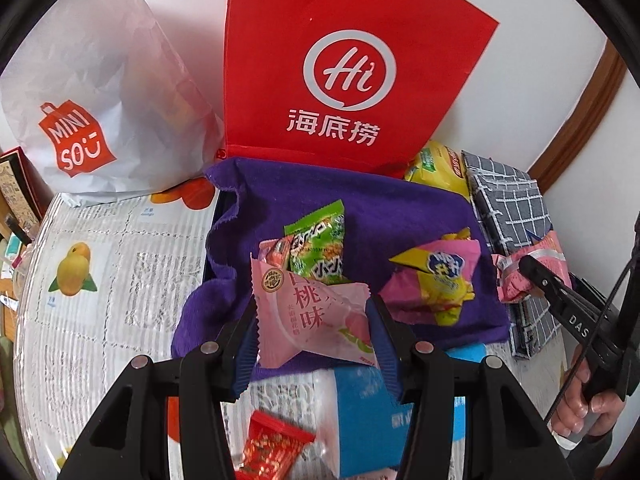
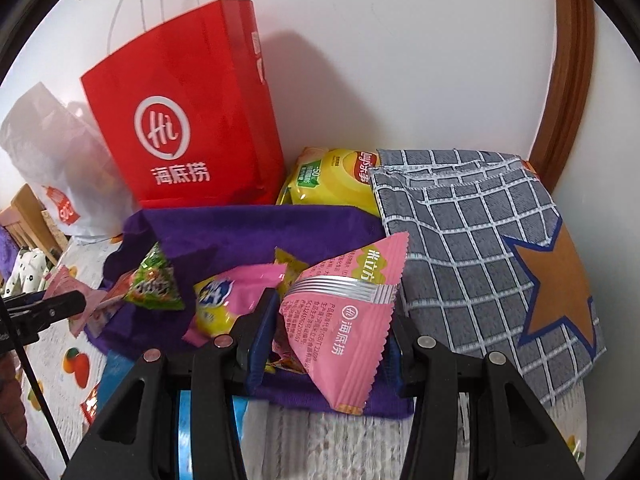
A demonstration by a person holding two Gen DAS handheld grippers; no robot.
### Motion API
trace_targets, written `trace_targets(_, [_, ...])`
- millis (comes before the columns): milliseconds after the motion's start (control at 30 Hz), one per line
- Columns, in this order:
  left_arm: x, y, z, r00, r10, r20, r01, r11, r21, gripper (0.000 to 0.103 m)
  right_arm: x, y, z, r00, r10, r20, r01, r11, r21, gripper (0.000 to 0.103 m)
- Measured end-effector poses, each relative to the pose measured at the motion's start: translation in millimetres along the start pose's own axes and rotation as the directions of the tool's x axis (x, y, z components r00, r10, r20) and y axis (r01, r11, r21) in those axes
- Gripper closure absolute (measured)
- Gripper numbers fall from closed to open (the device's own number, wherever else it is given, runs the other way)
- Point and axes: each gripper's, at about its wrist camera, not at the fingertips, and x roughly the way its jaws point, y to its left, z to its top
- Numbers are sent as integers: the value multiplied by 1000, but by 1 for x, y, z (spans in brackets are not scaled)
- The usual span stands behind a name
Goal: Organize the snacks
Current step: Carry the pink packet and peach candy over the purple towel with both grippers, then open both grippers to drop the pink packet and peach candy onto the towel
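Left wrist view: our left gripper [image 1: 312, 320] clamped on pale pink peach packet [image 1: 308, 312], above purple cloth [image 1: 400, 208]. Our right gripper [image 2: 332, 328] clamped on pink triangular packet [image 2: 344, 320]. Behind them: green packet [image 1: 318, 248], red bag [image 1: 344, 60], checked cloth [image 2: 472, 240].

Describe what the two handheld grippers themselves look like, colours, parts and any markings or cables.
Both are matte black plastic. The left gripper and right gripper each have two angular fingers with triangular cutouts, round silver rivets at the joints, and ribbed blue pads inside the tips. Seen from the left wrist, the right gripper's finger bears white letters "DAS", and a thin black cable runs alongside it.
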Motion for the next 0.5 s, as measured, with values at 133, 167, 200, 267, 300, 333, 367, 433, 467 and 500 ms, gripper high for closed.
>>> trace_targets(133, [12,6,6,1000,2,0,-2,1000,-25,54,17,1,8,1000,-20,1,20,1000,-16,56])
trace_targets(167, [14,8,8,1000,3,0,-3,999,-32,54,23,2,10,1000,-30,0,30,999,-24,56])
trace_targets(200, [17,10,10,1000,2,0,-2,999,-37,54,27,2,12,999,-36,-1,36,999,-29,56])
trace_targets(267, [22,12,13,1000,4,-2,-4,999,-44,54,36,0,16,999,-37,-3,37,999,-33,56])
trace_targets(300, [24,13,15,1000,3,0,-3,999,-46,54,40,-1,17,999,-37,-4,37,999,-34,56])
trace_targets(333, [28,14,16,1000,0,-2,-1,999,-49,54,44,-2,18,999,-39,-8,39,999,-35,56])
trace_targets(367, [31,14,17,1000,-2,-5,2,999,-50,54,50,-2,19,999,-44,-15,44,998,-39,56])
trace_targets(433, [37,13,18,1000,-10,-14,9,999,-50,54,57,-3,20,999,-46,-24,45,998,-43,56])
trace_targets(467, [41,13,18,1000,-15,-18,14,999,-50,54,60,-2,21,998,-47,-29,46,998,-46,56])
trace_targets(500, [44,12,19,1000,-19,-22,18,999,-48,54,63,-2,21,998,-50,-30,49,998,-50,56])
